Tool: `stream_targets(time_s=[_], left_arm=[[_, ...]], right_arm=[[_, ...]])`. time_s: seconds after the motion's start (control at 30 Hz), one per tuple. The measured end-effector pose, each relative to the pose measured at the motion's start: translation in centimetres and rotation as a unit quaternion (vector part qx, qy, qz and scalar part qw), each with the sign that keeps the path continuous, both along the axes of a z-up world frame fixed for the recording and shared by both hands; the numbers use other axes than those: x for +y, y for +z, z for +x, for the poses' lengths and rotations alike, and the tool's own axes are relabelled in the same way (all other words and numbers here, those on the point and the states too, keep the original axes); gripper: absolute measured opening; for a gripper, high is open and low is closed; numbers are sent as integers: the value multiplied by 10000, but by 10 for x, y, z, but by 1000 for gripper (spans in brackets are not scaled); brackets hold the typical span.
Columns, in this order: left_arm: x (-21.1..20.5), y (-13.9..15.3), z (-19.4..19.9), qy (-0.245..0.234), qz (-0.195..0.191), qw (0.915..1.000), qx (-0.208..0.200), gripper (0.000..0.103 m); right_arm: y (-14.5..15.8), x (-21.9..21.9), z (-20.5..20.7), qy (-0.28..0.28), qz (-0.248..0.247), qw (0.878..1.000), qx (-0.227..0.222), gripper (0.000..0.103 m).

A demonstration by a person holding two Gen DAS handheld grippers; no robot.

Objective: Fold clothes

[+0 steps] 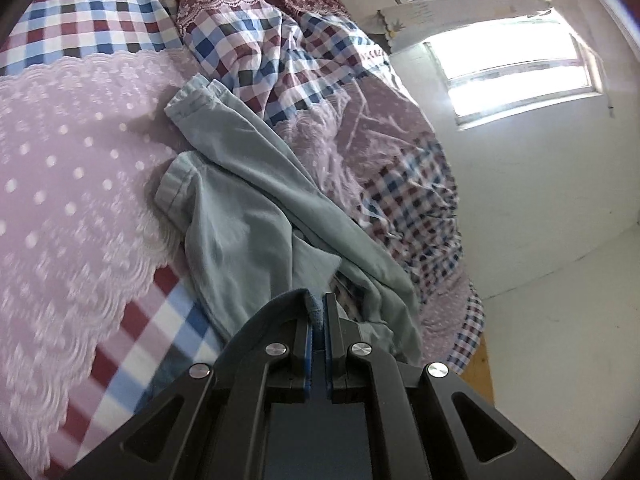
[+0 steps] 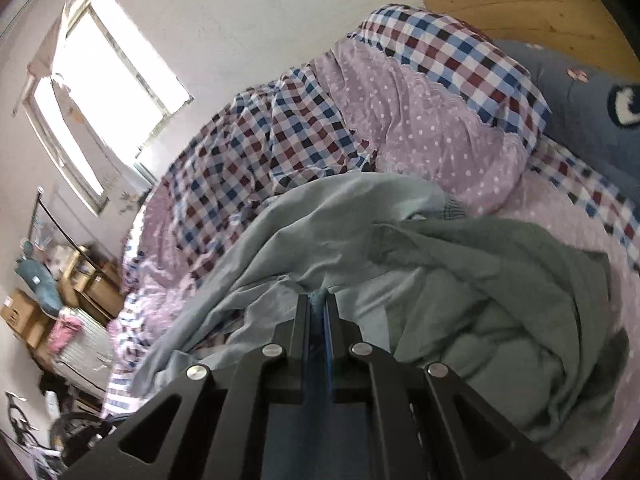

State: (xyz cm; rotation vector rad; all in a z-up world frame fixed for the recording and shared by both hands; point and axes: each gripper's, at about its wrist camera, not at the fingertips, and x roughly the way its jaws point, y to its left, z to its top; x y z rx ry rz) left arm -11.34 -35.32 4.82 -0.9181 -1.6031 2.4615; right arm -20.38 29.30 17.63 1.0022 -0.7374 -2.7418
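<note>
A pale grey-green garment (image 1: 240,208) lies stretched across the bed, its two ribbed cuffs (image 1: 176,188) at the far end on the pink dotted cover. My left gripper (image 1: 318,304) is shut on a fold of this cloth at its near end. In the right wrist view the same garment (image 2: 460,280) bunches in loose folds below and right of my right gripper (image 2: 319,300), which is shut on a pinch of its fabric. Both pairs of blue pads press on cloth.
A crumpled checked and pink dotted quilt (image 1: 320,80) is heaped along the bed beside the garment. A blue pillow (image 2: 592,100) and wooden headboard (image 2: 540,4) lie at the far right. Windows (image 1: 512,64) and white wall flank the bed; boxes (image 2: 24,312) and clutter stand on the floor.
</note>
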Motion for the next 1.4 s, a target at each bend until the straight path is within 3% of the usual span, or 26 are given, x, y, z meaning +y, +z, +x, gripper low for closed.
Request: stream_targets(time_s=[0.33, 0.53, 0.57, 0.63, 0.67, 0.7, 0.87, 1.0, 1.2, 1.4], left_arm=[[2, -26, -50, -62, -511, 9981, -351, 2], [7, -53, -73, -363, -762, 9915, -986, 5], [8, -54, -73, -462, -769, 9908, -1016, 11], [2, -50, -64, -513, -671, 9928, -847, 37], [-3, -46, -56, -475, -593, 9946, -705, 58], [-11, -39, -42, -384, -568, 9963, -527, 67], [-40, -12, 27, -177, -581, 9978, -262, 75], [-40, -7, 104, -148, -673, 9973, -269, 82], [0, -47, 213, -222, -280, 9969, -698, 82], [43, -71, 255, -349, 363, 9966, -648, 82]], right_arm=[[-38, -23, -59, -57, 627, 9973, -376, 4], [-88, -25, -83, -139, 769, 9879, -1337, 10], [-91, -22, -80, -174, 751, 9870, -1412, 12], [-94, -15, -71, -251, 697, 9861, -1485, 32], [-88, -10, -61, -280, 633, 9882, -1370, 45], [-80, -5, -50, -289, 562, 9904, -1228, 46], [-41, 16, 16, -215, 181, 9983, -520, 56], [-30, 21, 99, 32, -69, 9999, -112, 74], [-66, 25, 215, 162, -605, 9979, -163, 75], [-96, 34, 267, -12, -1269, 9917, -190, 75]])
